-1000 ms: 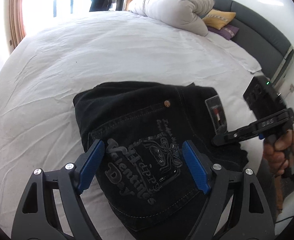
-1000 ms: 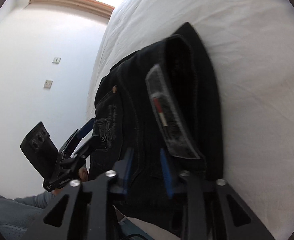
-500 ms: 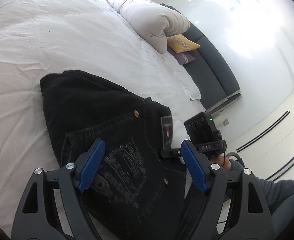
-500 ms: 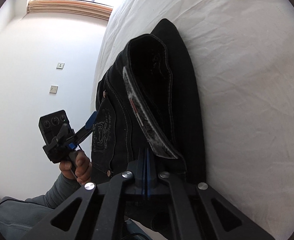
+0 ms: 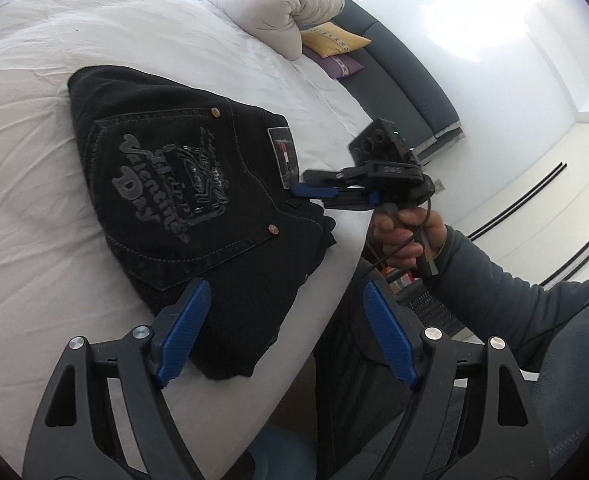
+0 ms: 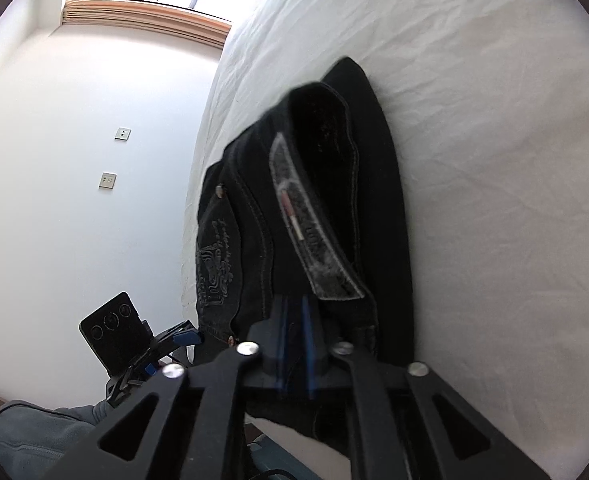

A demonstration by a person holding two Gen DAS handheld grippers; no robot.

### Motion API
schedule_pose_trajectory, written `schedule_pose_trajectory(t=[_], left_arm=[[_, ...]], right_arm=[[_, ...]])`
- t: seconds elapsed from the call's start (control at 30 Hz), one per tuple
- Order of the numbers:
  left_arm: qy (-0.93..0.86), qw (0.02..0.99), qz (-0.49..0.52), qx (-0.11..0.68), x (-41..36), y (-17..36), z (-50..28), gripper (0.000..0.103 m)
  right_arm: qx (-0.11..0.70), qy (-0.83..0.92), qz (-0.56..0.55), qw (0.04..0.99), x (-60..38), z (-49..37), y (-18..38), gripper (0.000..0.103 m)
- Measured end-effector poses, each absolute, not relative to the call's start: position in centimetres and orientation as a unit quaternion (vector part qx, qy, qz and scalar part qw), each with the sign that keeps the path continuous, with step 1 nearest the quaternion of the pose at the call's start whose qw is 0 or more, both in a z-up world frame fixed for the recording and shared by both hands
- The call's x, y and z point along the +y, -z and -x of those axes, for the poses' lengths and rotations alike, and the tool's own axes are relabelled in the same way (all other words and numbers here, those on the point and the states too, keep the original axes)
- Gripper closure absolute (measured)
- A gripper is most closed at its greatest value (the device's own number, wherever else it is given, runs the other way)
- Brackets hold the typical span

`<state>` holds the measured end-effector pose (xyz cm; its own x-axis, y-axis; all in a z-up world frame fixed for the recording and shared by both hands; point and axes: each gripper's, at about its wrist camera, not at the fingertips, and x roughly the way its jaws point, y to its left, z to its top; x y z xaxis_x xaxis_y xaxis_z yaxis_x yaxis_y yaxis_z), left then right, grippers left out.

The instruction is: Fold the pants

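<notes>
pants (image 5: 198, 208): black, folded, near bed (image 5: 34, 208) edge | left gripper (image 5: 286, 328): fingers wide, nothing held | right gripper (image 6: 294, 344): fingers narrow, opening, waistband cloth between them

Black pants (image 5: 182, 184), grey print; white sheet (image 5: 54, 32); yellow cushion (image 5: 334, 38).

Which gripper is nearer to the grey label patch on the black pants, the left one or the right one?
Right. The right gripper is at the pants' edge just beside the label patch, its fingers opening. The left gripper hangs open at the opposite corner.
</notes>
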<state>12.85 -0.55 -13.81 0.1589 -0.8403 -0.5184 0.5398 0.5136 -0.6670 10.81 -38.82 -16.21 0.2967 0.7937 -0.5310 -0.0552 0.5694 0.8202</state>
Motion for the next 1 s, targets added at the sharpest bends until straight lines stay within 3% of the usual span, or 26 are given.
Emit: schedule_pose_trajectory(t=[0.03,0.07,0.3,0.63,0.77,1.0], left_arm=[[0.450,0.749,0.174,0.454,0.3,13.7,-12.9,0.025],[0.434,0.756,0.184,0.454,1.3,13.8,-13.1,0.025],[0.364,0.762,0.235,0.481,3.1,15.9,-16.8,0.025],[0.363,0.750,0.203,0.514,-0.9,17.1,-19.5,0.025],[0.361,0.747,0.203,0.520,-0.8,17.6,-19.5,0.025],[0.367,0.749,0.195,0.516,-1.3,17.0,-19.4,0.025]], right_arm=[[0.497,-0.285,-0.365,0.733,-39.8,-10.4,15.2,0.038],[0.485,-0.273,-0.369,0.745,-40.7,-10.0,14.2,0.027],[0.528,-0.278,-0.303,0.743,-39.2,-7.8,12.5,0.028],[0.553,-0.284,-0.368,0.691,-38.5,-7.9,17.7,0.045],[0.562,-0.271,-0.339,0.704,-37.8,-8.8,17.7,0.083],[0.538,-0.234,-0.337,0.736,-38.5,-5.5,16.5,0.090]])
